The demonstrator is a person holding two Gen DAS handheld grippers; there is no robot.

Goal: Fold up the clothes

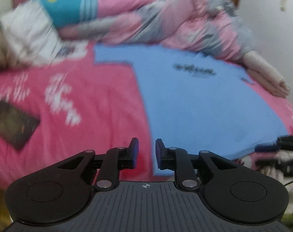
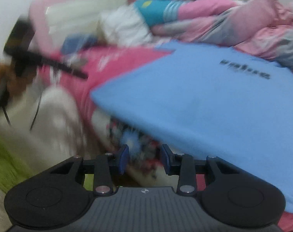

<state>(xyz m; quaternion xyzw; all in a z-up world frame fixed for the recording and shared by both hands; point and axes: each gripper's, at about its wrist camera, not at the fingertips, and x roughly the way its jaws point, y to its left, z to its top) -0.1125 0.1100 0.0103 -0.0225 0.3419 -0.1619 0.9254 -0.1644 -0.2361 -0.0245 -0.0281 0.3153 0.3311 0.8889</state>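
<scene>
Two grippers hang over a bed with their fingers apart and nothing between them. The left gripper shows a narrow gap, poised over the left edge of the blue shirt, near its lower corner. The right gripper stands wider open, just off the shirt's hem where the cloth overhangs the bed edge.

That shirt lies flat on the pink sheet, dark lettering near its far end and one short sleeve spread to the left. Behind the shirt a heap of pink and grey bedding runs across the bed. Left of the shirt, at the far side, sit a teal garment and white cloth; both are blurred. A dark flat rectangle lies on the sheet well left of the shirt. Right of the shirt's lettering a cream sleeve rests on the sheet.
</scene>
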